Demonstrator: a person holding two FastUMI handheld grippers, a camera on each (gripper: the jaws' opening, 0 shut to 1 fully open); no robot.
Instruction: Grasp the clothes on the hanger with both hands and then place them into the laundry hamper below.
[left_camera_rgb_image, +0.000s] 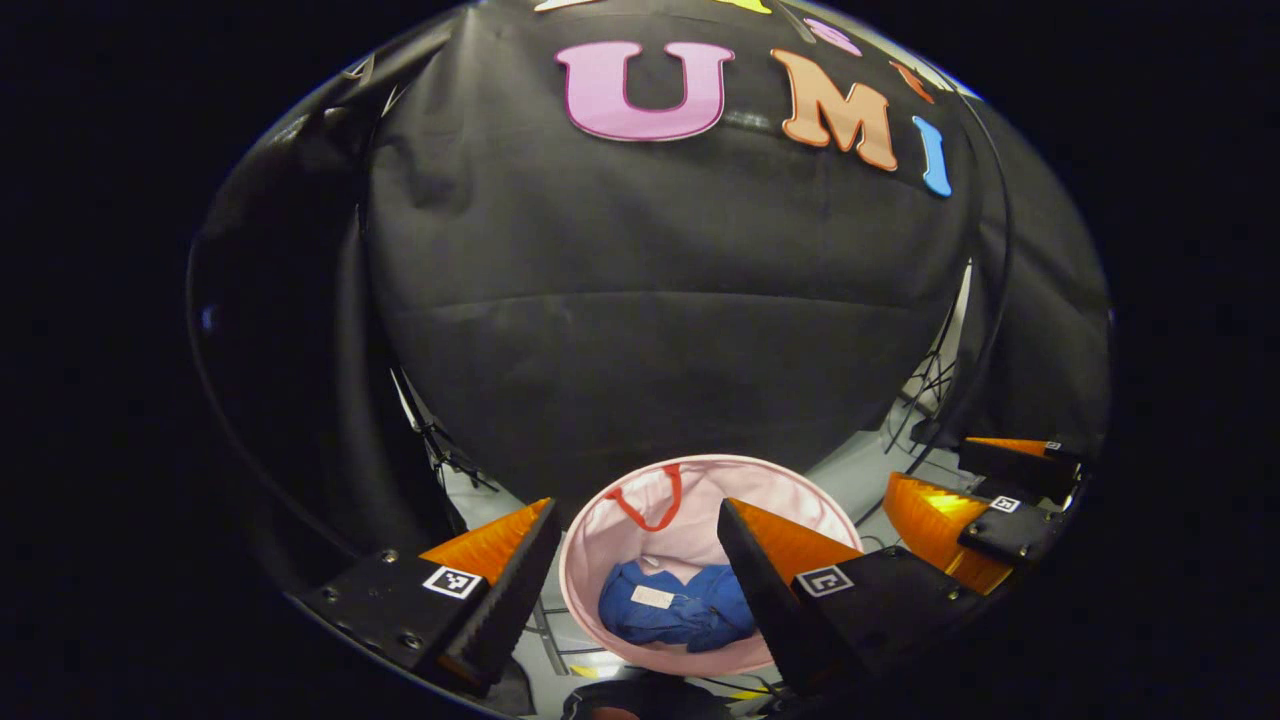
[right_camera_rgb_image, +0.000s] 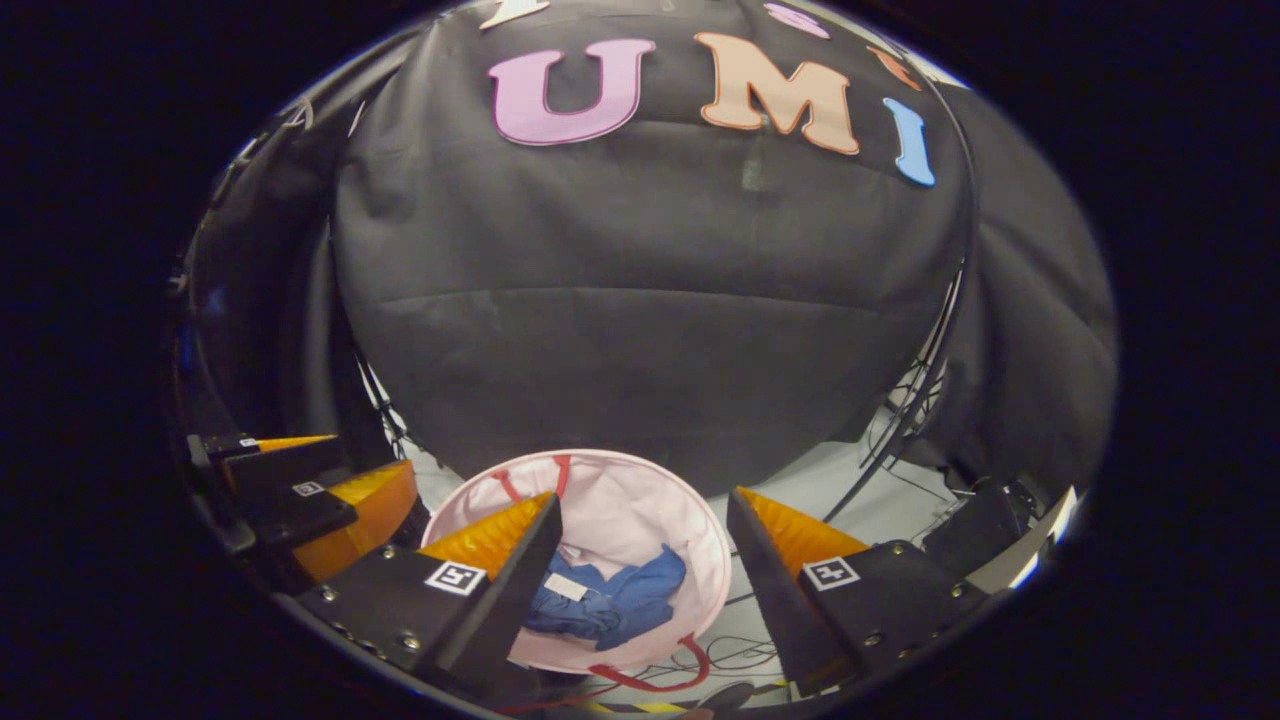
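A blue garment (left_camera_rgb_image: 675, 607) lies crumpled at the bottom of a round pink laundry hamper (left_camera_rgb_image: 700, 480) with red handles, standing on the floor in front of the black cloth wall. My left gripper (left_camera_rgb_image: 637, 520) hovers above the hamper, open, nothing between its fingers. In the left gripper view the right gripper (left_camera_rgb_image: 975, 500) shows off to the right. The right gripper view has the same garment (right_camera_rgb_image: 610, 600) in the hamper (right_camera_rgb_image: 620, 490), with my right gripper (right_camera_rgb_image: 645, 510) open above it and the left gripper (right_camera_rgb_image: 320, 490) at the left.
Black cables (right_camera_rgb_image: 700, 655) trail over the grey floor (right_camera_rgb_image: 850, 490) around the hamper. Thin stand legs (left_camera_rgb_image: 435, 440) and more cables (left_camera_rgb_image: 925, 385) run along the foot of the cloth wall. A dark box (right_camera_rgb_image: 975, 525) sits on the floor at the right.
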